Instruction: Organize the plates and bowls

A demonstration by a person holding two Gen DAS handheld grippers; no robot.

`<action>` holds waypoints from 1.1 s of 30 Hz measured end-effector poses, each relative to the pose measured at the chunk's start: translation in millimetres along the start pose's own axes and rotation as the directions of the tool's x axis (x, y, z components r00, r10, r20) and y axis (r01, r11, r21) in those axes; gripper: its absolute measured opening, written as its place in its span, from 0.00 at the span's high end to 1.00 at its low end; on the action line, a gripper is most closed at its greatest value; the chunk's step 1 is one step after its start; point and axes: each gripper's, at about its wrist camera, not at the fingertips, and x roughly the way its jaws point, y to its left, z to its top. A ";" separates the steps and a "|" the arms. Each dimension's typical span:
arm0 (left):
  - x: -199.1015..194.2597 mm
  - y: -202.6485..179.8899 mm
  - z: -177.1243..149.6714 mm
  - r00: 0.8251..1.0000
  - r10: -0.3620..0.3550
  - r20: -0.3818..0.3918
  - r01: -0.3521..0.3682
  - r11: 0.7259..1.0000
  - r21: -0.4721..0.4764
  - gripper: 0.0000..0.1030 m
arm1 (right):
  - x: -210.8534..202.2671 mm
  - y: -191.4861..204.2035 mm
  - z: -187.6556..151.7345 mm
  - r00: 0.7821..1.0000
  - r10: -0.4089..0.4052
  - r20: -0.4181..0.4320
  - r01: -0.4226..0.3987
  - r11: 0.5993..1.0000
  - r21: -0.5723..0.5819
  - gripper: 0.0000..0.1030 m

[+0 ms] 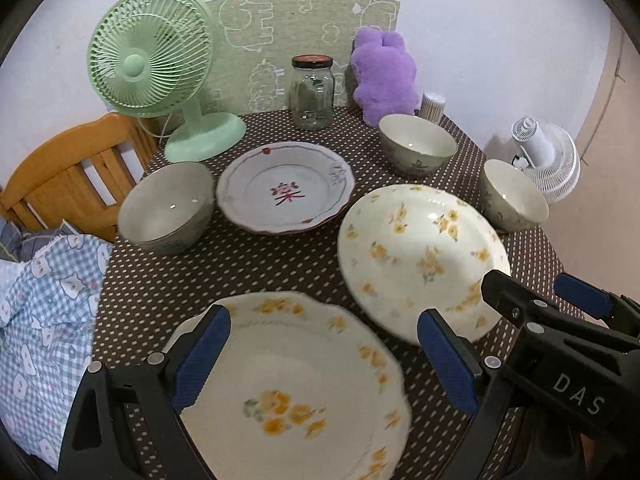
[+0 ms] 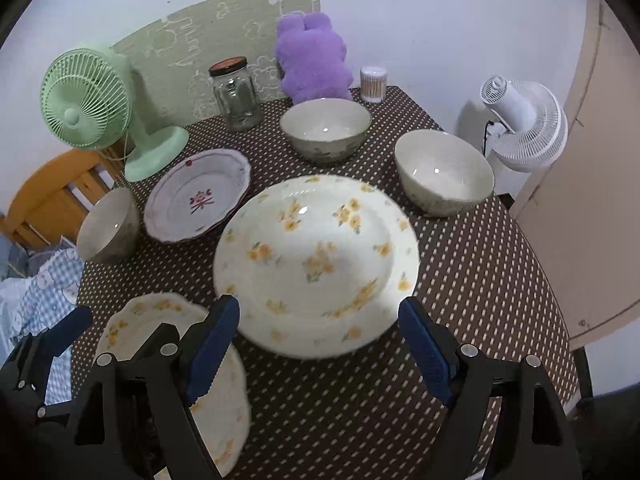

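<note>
Plates (image 1: 288,384) and bowls (image 2: 325,128) on dotted table (image 2: 480,272), both claws agape.

— How does the left tool (image 1: 324,360) stand?

— Angled steeply down over the near edge of the bench, its two blue-padded fingers (image 1: 202,354) spread wide, nothing pressed between the pads.

— And the right tool (image 2: 320,352)?

— Just beside it, toward the bench's right side, tilted down much the same. Its jaws are wide apart as well, the pads (image 2: 426,350) gripping nothing. In the left wrist view its black body shows at the lower right.
</note>
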 end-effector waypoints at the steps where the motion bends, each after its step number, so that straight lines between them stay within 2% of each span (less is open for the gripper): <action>1: 3.7 -4.1 3.2 1.000 0.000 0.001 0.000 1.000 -0.006 0.07 | 2.1 -3.4 3.8 1.000 0.005 0.000 -0.005 1.000 -0.004 0.18; 12: 52.0 -36.4 30.2 0.999 0.044 0.000 -0.044 0.999 -0.005 0.08 | 51.2 -38.9 36.4 1.000 0.018 -0.024 -0.018 1.000 -0.007 0.18; 18: 85.9 -46.3 38.4 0.997 0.054 -0.050 -0.054 0.999 0.002 0.08 | 83.0 -56.0 43.4 0.998 0.005 -0.062 -0.004 1.000 0.026 0.18; 33: 141.3 -54.5 47.7 0.993 0.053 -0.107 -0.049 0.998 0.041 0.20 | 137.3 -71.8 52.6 0.994 -0.006 -0.105 0.011 0.999 0.053 0.19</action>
